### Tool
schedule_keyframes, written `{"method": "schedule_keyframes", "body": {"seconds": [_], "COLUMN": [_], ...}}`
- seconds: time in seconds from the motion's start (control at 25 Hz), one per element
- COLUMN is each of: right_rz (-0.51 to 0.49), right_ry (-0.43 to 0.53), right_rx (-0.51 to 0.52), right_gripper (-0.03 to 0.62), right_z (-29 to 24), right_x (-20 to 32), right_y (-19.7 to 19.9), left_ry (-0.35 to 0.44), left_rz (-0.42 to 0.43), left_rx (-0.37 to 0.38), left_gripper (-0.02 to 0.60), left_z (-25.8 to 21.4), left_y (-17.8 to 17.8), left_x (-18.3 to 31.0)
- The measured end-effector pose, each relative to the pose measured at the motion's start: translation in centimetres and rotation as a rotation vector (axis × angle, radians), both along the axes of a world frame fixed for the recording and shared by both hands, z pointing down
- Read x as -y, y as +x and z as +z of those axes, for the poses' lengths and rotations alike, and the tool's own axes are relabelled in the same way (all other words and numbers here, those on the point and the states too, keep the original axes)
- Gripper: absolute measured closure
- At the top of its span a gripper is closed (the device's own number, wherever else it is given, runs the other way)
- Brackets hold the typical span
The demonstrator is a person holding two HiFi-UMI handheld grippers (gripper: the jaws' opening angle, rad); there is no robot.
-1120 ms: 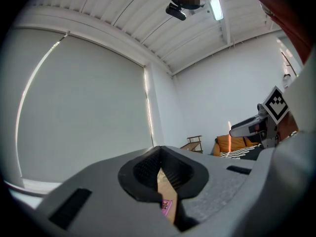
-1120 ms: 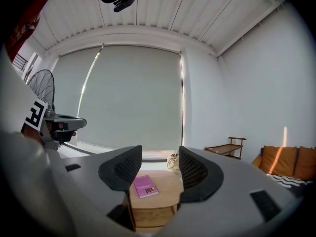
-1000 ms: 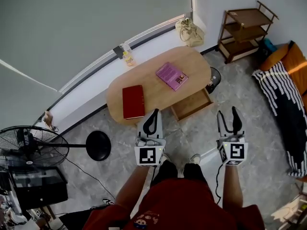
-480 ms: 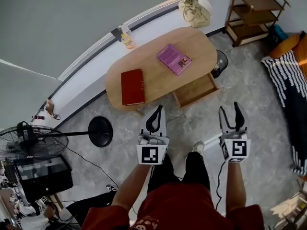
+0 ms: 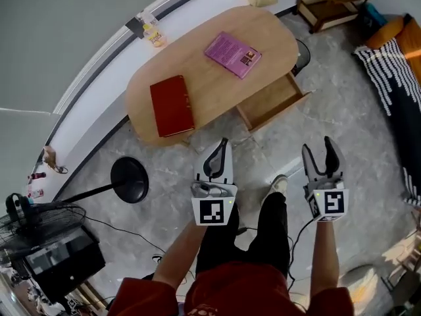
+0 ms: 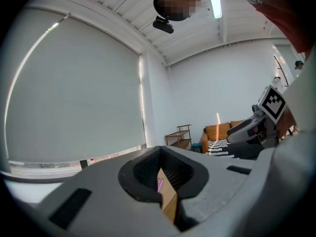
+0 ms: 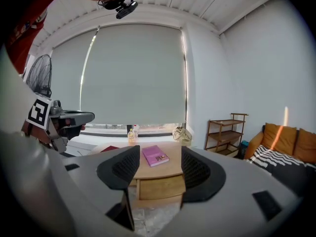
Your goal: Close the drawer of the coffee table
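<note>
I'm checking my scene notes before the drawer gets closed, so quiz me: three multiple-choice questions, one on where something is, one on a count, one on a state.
1. Which lies nearer the drawer? A the red book; B the purple book; C both equally.
2. Books on the coffee table: A two; B one; C three.
3. The drawer is: A shut; B lifted out; C pulled open.

Answers: B, it lies at the drawer's end; A, one red, one purple; C, its inside shows.

Red shirt (image 5: 230,296), black trousers (image 5: 266,232), perhaps a pale shoe (image 5: 279,184); grey left hand-held gripper (image 5: 222,143) and right hand-held gripper (image 5: 320,147) bear black-and-white cubes (image 5: 214,211).
</note>
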State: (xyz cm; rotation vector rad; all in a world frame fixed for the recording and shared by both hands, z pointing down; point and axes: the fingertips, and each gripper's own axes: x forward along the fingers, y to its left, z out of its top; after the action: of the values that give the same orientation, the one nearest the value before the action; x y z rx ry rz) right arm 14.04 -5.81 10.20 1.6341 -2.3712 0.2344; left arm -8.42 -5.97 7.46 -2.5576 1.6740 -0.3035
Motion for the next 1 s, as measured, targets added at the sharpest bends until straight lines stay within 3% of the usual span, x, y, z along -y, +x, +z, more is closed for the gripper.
{"method": "schedule_keyframes", "body": {"seconds": [0.32, 0.44, 0.88, 1.0], "right_rz": [-0.043, -0.068, -0.114, -0.125], "right_ry": [-0.022, -0.021, 0.026, 0.047], "right_rx": [-0.002, 0.020, -0.008, -0.009], "right_gripper": [0.352, 0.352, 0.350, 0.349], "right_z": [8.4, 12.9, 31.2, 35.3], "right_x": [-0.8, -0.3, 2.8, 4.3], "right_y": [-3.4, -3.3, -1.1, -0.9], "left_ry": [-0.026, -0.035, 0.029, 0.032], "left_rz": [-0.020, 0.012, -0.006, -0.008], "left_rx": [-0.036, 0.048, -0.069, -0.064], "left_gripper": [0.574, 0.574, 0.574, 0.574], "left_z": [8.8, 14.3, 31.2, 35.5], "left_y": [-2.6, -1.7, 1.1, 1.0], "left_x": [-0.6, -0.6, 1.8, 2.7]}}
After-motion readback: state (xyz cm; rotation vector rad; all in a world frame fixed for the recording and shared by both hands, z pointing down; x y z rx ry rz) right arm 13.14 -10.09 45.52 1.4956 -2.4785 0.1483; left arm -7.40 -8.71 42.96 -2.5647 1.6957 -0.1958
